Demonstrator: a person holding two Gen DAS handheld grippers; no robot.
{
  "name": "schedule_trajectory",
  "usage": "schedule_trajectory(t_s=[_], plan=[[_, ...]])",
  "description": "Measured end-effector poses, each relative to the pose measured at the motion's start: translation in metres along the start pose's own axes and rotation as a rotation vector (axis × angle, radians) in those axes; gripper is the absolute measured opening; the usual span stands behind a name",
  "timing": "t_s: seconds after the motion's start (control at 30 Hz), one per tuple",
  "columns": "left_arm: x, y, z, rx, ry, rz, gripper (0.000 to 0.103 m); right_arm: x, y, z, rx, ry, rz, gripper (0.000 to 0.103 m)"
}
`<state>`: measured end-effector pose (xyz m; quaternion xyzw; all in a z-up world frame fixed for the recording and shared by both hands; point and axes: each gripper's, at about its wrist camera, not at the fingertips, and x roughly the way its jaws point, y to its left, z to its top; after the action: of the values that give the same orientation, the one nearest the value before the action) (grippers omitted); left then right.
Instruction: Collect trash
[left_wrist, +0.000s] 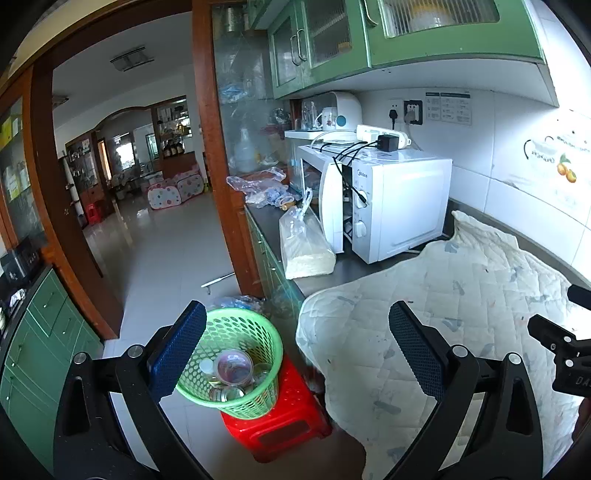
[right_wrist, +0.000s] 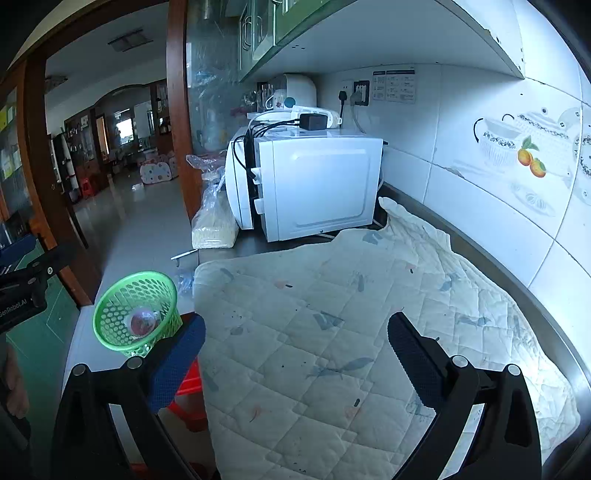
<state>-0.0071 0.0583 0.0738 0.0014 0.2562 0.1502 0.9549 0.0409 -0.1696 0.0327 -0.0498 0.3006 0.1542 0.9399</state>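
Observation:
A green mesh trash basket (left_wrist: 240, 332) stands on a red plastic stool (left_wrist: 280, 424) beside the counter. It holds clear plastic cups and lids (left_wrist: 233, 367). The basket also shows in the right wrist view (right_wrist: 122, 295), with a cup (right_wrist: 142, 322) inside. My left gripper (left_wrist: 295, 354) is open and empty, above the basket and the counter's edge. My right gripper (right_wrist: 295, 354) is open and empty, above the quilted cloth (right_wrist: 332, 314) on the counter. The right gripper's side shows at the right edge of the left wrist view (left_wrist: 561, 354).
A white microwave (left_wrist: 384, 199) with a power strip (left_wrist: 382, 134) on top stands at the back of the counter. A clear bag of grain (left_wrist: 304, 243) leans beside it. Loose plastic bags (left_wrist: 258, 184) lie further back. A tiled wall runs on the right.

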Motion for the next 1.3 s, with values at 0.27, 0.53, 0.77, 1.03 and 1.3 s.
schedule_trajectory(t_s=[0.27,0.53,0.77,1.03,1.3], plan=[[-0.011,-0.002,0.001,0.001,-0.029,0.0,0.098,-0.011,-0.003,0.004,0.009,-0.033,-0.015,0.096],[-0.017,-0.009,0.001,0.019,-0.045,-0.005,0.098,-0.018,-0.007,0.005,0.022,-0.058,-0.027,0.096],[-0.021,-0.013,0.003,0.033,-0.053,-0.022,0.098,-0.022,-0.008,0.007,0.023,-0.069,-0.033,0.096],[-0.022,-0.015,0.005,0.036,-0.056,-0.028,0.098,-0.026,-0.01,0.009,0.028,-0.076,-0.037,0.096],[-0.023,-0.016,0.007,0.041,-0.063,-0.033,0.098,-0.029,-0.012,0.011,0.031,-0.084,-0.04,0.096]])
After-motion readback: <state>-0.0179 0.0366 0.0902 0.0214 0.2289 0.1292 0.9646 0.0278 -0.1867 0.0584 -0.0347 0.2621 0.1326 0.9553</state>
